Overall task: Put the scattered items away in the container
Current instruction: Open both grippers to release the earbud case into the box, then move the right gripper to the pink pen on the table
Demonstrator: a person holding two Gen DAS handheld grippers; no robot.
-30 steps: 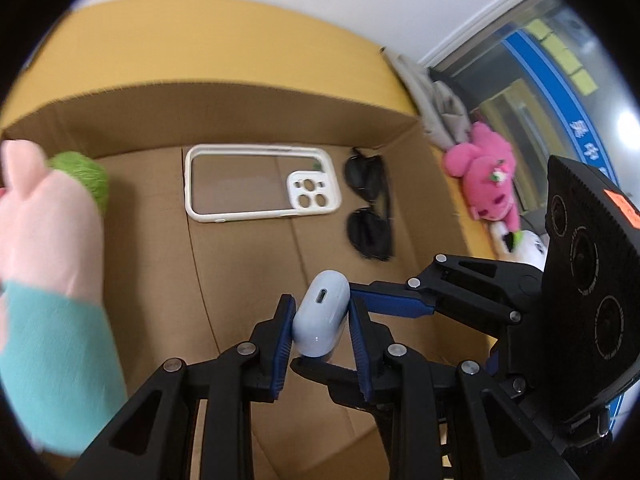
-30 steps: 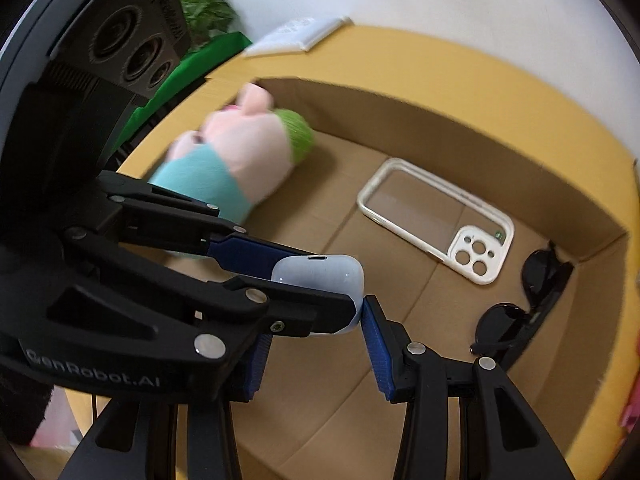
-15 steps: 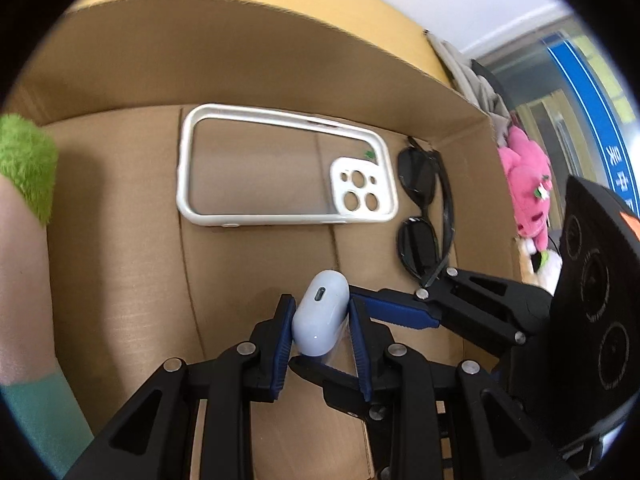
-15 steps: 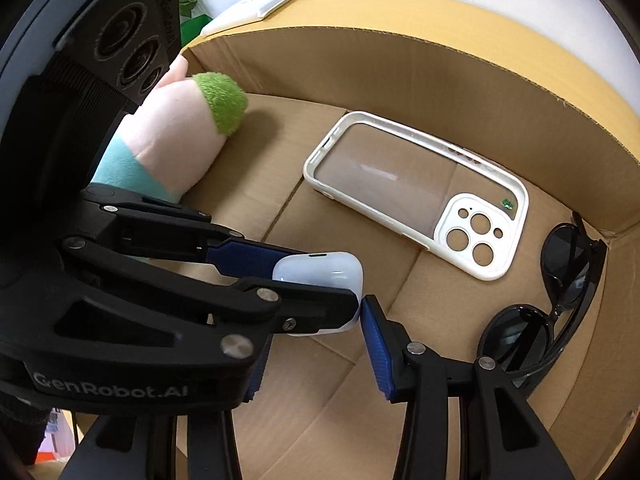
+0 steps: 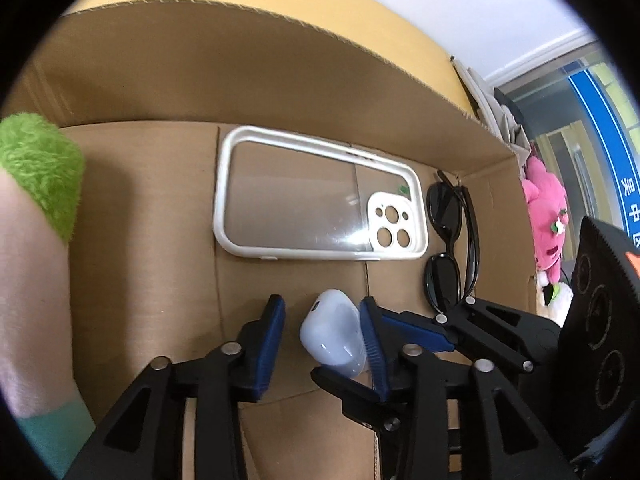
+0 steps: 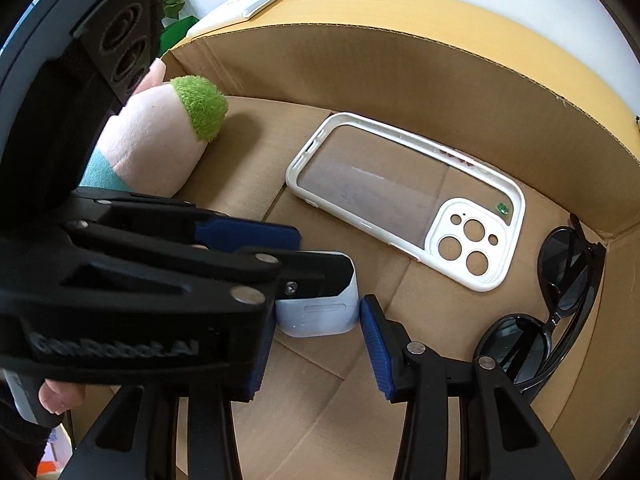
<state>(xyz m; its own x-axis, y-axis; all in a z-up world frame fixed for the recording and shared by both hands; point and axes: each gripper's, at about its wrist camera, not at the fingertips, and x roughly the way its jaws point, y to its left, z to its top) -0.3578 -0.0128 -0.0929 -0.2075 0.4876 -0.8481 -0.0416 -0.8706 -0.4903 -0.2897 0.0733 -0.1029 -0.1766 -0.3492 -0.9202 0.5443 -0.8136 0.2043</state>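
I am inside the cardboard box (image 5: 248,56). My left gripper (image 5: 322,334) is open, and the white earbud case (image 5: 334,338) leans against its right finger above the box floor. In the right wrist view the case (image 6: 320,308) sits between my open right gripper (image 6: 316,326) fingers, partly hidden by the left gripper's finger (image 6: 248,240). A white phone case (image 5: 316,204) lies flat on the box floor, also in the right wrist view (image 6: 404,200). Black sunglasses (image 5: 452,240) lie at the right wall.
A pink, teal and green plush toy (image 6: 156,140) lies at the box's left side, also in the left wrist view (image 5: 36,208). A pink plush (image 5: 546,208) sits outside the box at the right. The box's walls (image 6: 400,60) stand all around.
Both grippers moved deeper into the box. The left gripper's jaws opened and let go of the earbud case, which has tilted to the right.
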